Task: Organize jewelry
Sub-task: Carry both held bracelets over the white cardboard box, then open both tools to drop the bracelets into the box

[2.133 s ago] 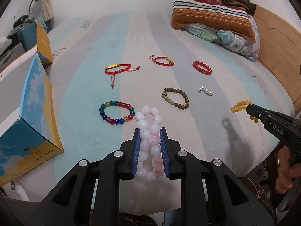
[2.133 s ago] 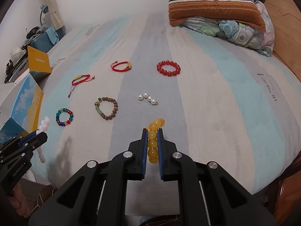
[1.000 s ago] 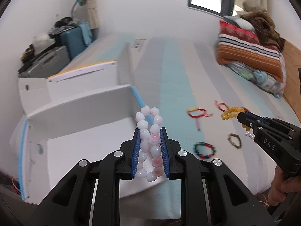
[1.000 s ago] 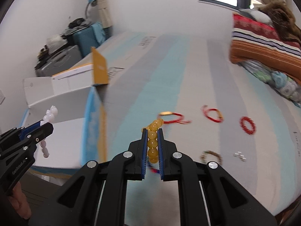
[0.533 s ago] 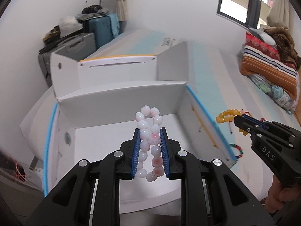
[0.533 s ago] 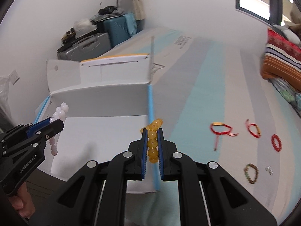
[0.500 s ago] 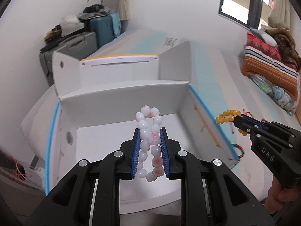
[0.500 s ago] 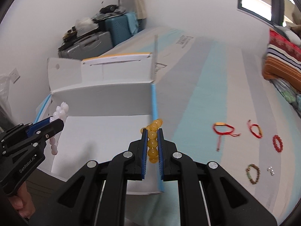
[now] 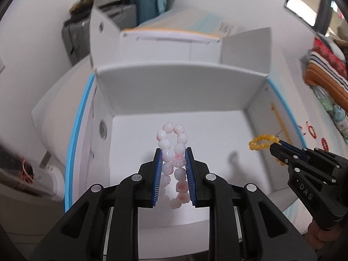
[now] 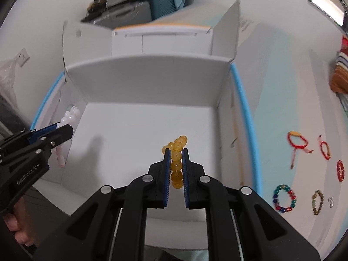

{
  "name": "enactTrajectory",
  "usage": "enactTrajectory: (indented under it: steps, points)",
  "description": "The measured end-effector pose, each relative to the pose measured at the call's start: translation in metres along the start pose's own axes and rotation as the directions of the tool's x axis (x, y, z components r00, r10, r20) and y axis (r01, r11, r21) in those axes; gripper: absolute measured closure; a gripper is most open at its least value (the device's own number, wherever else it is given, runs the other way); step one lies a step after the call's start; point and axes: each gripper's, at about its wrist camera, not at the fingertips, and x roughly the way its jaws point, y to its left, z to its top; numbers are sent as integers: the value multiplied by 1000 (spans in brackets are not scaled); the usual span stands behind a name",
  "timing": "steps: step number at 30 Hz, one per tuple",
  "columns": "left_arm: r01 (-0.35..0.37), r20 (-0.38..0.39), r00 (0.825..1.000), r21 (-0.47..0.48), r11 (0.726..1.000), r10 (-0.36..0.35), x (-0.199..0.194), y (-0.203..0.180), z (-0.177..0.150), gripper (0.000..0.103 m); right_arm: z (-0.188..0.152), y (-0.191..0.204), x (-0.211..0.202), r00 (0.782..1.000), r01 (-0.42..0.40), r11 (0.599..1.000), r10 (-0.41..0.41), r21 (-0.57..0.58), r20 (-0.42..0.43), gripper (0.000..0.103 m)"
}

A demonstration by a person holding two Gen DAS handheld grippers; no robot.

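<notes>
My left gripper [image 9: 173,152] is shut on a pink-white bead bracelet [image 9: 173,148] and holds it over the open white box [image 9: 180,91]. My right gripper [image 10: 175,151] is shut on a yellow bead bracelet [image 10: 176,158], also above the box floor [image 10: 134,134]. In the left wrist view the right gripper [image 9: 274,146] enters from the right with the yellow bracelet [image 9: 262,141]. In the right wrist view the left gripper [image 10: 65,129] enters from the left with the pink bracelet [image 10: 70,113].
On the striped bed to the right lie two red cord bracelets [image 10: 296,141], a red bead bracelet [image 10: 340,170], a multicolour bead bracelet [image 10: 284,198], a brown bead bracelet [image 10: 317,202] and small pearls [image 10: 331,201]. Suitcases [image 10: 134,8] stand behind the box. A striped pillow [image 9: 324,67] lies at the right.
Both grippers have moved forward and down over the box, each still holding its bracelet. The box interior now fills both views.
</notes>
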Motion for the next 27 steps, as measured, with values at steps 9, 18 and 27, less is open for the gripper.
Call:
enactTrajectory:
  steps: [9,18,27]
  points:
    - [-31,-113,993,-25,999,28,25,16,-6,82,-1,9,29,994,11,1000,-12,-12,-113,94]
    - [-48,-87,995,-24,999,46,21,14,-6,78,-3,15,22,993,3,1000,-4,-9,-120,90]
    - [-76,-5,997,-15,997,76,-3,5,-7,36,-4,8,-16,1000,-5,1000,5,1,1,37]
